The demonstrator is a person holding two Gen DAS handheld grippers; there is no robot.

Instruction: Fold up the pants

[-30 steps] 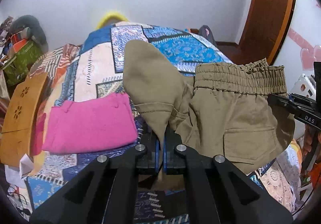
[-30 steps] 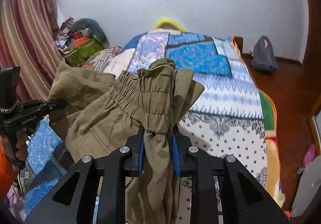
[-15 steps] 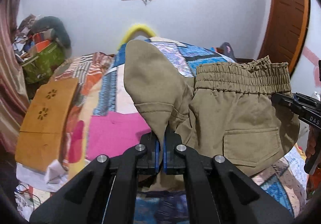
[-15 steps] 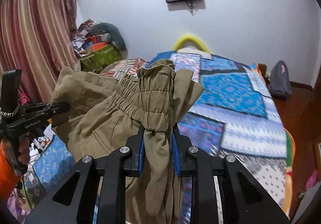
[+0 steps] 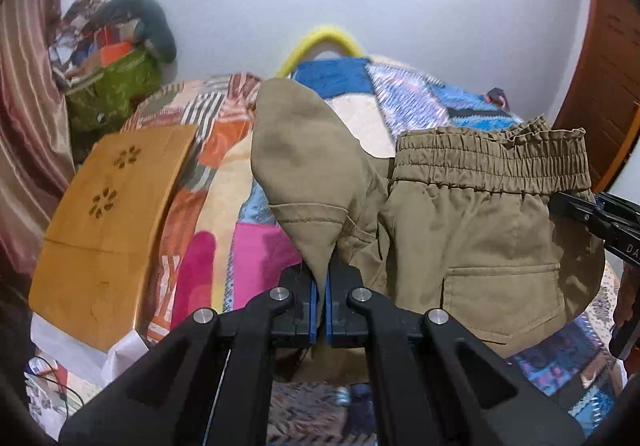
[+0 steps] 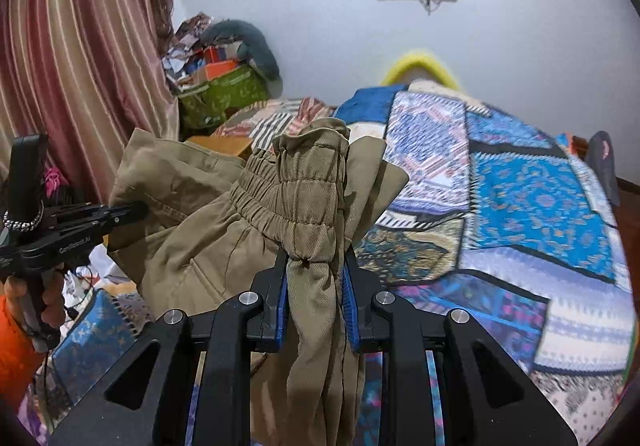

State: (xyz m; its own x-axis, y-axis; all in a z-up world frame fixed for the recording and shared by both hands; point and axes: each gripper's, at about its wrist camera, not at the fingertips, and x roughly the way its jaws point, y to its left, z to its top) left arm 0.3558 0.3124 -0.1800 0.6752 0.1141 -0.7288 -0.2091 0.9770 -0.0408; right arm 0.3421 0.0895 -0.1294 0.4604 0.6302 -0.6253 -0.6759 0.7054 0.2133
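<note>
Right tool point(image 6: 314, 302) clamping khaki pants point(image 6: 288, 214), patchwork bedspread point(image 6: 520, 206)

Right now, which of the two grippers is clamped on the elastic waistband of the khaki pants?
The right gripper: a thick bunch of gathered waistband sits between its blue pads. The left gripper pinches only a thin, smooth tip of the pants.

Wooden board point(image 5: 116, 222) beside open bedspread point(image 6: 520, 206)
</note>
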